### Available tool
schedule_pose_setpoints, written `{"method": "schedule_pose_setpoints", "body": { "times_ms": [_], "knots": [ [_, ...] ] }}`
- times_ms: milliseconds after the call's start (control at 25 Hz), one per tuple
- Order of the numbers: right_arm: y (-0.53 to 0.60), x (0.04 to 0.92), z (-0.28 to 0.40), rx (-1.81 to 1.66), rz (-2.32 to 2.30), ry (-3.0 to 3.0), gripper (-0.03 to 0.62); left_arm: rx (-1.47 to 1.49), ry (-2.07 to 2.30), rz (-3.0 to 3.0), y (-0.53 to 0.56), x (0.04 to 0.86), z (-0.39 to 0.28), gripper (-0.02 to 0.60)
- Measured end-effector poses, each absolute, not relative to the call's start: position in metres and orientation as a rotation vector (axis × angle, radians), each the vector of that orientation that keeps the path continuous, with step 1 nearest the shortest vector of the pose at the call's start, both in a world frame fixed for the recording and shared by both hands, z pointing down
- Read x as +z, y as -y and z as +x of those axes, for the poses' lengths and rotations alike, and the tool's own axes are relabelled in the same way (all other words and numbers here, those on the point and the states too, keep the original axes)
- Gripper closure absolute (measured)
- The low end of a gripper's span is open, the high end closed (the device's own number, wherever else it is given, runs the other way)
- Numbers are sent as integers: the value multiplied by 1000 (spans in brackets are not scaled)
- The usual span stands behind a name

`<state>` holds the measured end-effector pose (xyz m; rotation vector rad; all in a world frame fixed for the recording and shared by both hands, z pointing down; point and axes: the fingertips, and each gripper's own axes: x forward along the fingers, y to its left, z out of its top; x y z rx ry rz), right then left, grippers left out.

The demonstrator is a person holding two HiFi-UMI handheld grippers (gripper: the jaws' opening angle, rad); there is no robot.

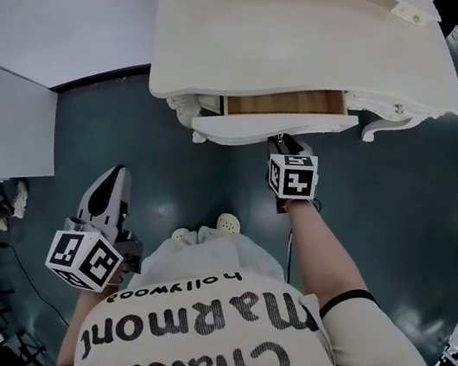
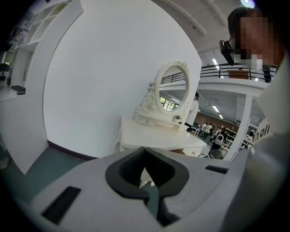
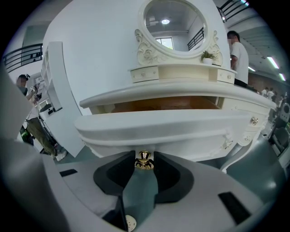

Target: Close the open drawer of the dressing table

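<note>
Right gripper view: your right gripper point(image 3: 144, 156) has its fingers closed on the gold knob point(image 3: 144, 162) of the drawer point(image 3: 172, 127). The drawer stands pulled out beneath the worktop point(image 3: 181, 88) of the dressing table point(image 1: 306, 42). Your left gripper point(image 2: 144, 148), fingers closed and empty, hangs well apart from it.

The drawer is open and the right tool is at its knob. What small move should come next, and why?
Probably push the right tool straight toward the dressing table. The gold knob sits between its jaws, which look closed on it, and the drawer stands out from the table with its wooden inside showing.
</note>
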<state>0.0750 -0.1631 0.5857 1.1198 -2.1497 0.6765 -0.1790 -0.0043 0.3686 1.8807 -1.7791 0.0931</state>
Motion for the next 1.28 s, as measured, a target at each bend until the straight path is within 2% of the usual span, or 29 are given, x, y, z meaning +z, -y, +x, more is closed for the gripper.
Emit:
{"method": "schedule_pose_setpoints", "body": {
  "times_ms": [560, 1280],
  "knots": [
    [188, 587, 65, 637, 1161, 2169, 448, 85, 1762, 1828, 3, 395, -185, 574],
    [205, 589, 59, 722, 1181, 2095, 445, 92, 1596, 1987, 97, 383, -188, 574]
  ]
}}
